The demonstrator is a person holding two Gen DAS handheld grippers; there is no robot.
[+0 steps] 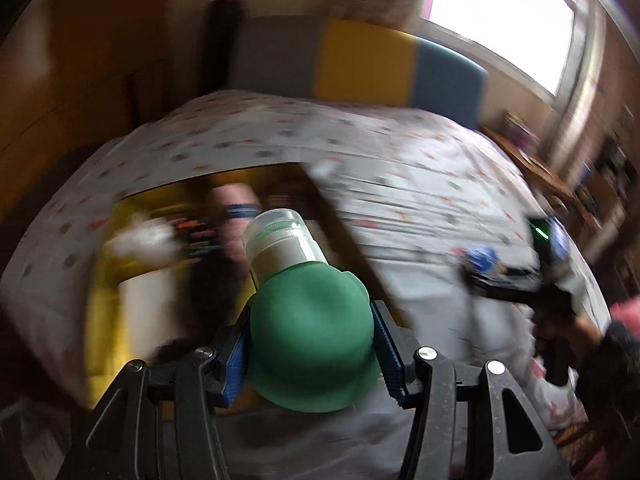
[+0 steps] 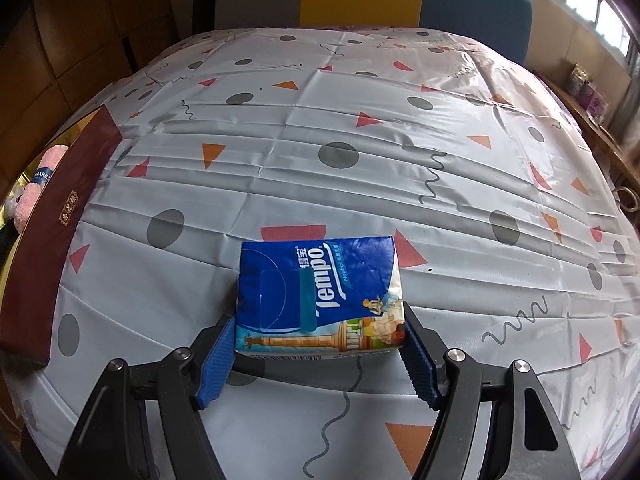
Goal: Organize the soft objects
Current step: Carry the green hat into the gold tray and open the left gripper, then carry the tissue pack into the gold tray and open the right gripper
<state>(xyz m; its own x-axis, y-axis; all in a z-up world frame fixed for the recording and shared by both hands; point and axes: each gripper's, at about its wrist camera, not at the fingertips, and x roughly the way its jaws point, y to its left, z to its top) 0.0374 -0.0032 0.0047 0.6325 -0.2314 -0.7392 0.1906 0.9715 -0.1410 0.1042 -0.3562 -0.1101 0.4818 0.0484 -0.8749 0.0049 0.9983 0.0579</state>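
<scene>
We hold the squishy green bottle by its fat belly in our left gripper, over the box at the desk's left edge, while our right gripper hugs the light tissue pack sideways.

Two close wrist views angled down along each jaws, sharing the patterned tablecloth.

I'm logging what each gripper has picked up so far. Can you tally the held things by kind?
Green squeeze bottle with clear cap, in the left gripper: 1
Blue tissue pack, between the right gripper's pads: 1
Total: 2
</scene>
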